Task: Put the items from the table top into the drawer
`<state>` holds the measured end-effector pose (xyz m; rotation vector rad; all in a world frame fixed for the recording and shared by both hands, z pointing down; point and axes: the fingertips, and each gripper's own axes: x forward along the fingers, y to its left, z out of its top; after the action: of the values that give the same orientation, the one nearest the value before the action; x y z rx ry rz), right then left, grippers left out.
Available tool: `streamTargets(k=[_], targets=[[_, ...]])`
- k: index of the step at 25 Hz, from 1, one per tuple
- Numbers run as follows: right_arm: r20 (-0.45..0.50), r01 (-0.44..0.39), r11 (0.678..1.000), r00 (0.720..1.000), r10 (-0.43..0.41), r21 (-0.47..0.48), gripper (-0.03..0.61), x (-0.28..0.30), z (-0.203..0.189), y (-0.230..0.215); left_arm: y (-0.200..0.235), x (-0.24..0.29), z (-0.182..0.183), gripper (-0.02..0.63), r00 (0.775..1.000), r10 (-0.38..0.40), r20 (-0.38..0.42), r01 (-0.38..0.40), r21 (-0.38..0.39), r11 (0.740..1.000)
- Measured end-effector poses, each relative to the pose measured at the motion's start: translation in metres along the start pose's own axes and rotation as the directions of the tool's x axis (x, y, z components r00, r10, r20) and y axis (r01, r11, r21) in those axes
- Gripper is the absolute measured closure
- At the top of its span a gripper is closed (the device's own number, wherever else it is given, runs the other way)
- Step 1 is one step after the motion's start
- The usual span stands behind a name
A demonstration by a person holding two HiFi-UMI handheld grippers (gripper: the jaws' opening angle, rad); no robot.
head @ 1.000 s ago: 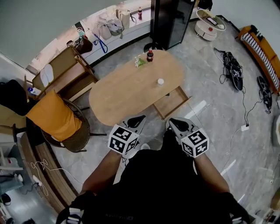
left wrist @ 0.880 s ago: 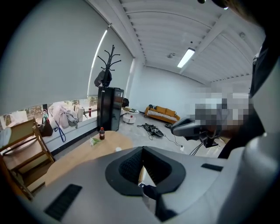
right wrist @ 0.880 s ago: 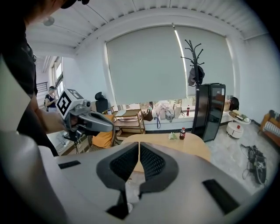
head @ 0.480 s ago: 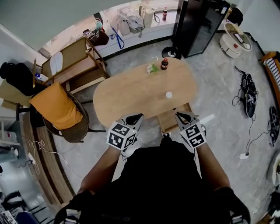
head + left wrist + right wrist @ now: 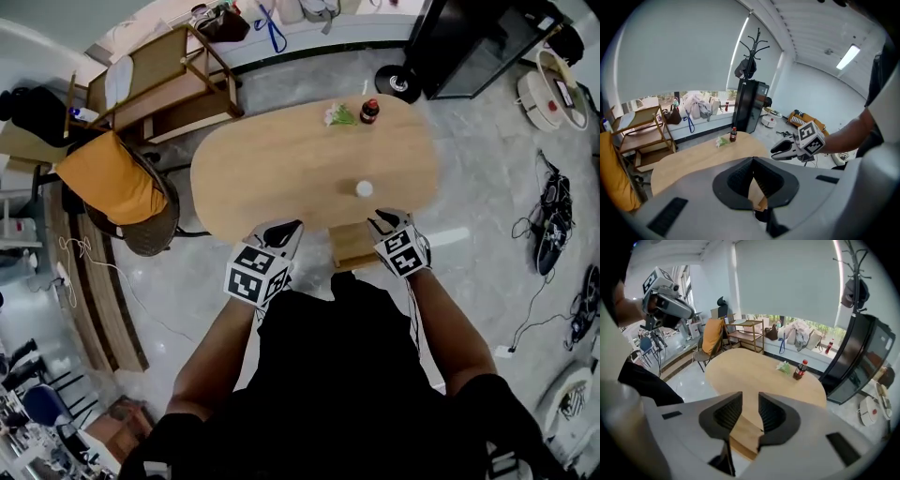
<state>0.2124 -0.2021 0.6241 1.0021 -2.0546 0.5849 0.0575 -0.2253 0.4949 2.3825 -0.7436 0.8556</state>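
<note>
approach step: nothing is picked up yet. the left claw hangs at the counter's near edge, jaws together and empty. the right claw is above the open drawer; its jaws have just been opening and stand a little apart, with nothing between them. a small white round thing lies just beyond it. a bottle and a green packet sit at the far end. the next move probably calls for reaching forward, spreading the right jaws wider and straddling the white thing.
</note>
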Motion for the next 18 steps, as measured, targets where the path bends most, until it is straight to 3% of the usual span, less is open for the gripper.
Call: streamTargets(k=[5,11,18], targets=[[-0.152,-0.050,0.999,0.987,0.046,-0.017,0.462,0.076,-0.042,-0.033,0.008,0.032,-0.032,0.609,0.996,0.035,-0.084,-0.043,-0.092,0.995],[-0.320,-0.101,0.993,0.944,0.078,-0.055,0.383,0.160,-0.091,-0.053,0.020,0.065,-0.066,0.609,0.984,0.049,-0.171,-0.073,-0.135,0.988],[-0.345,-0.064,0.987,0.938,0.010,-0.145,0.324,0.220,-0.104,-0.086,0.018,0.083,-0.098,0.609,0.976,0.056,-0.213,-0.098,-0.195,0.976]])
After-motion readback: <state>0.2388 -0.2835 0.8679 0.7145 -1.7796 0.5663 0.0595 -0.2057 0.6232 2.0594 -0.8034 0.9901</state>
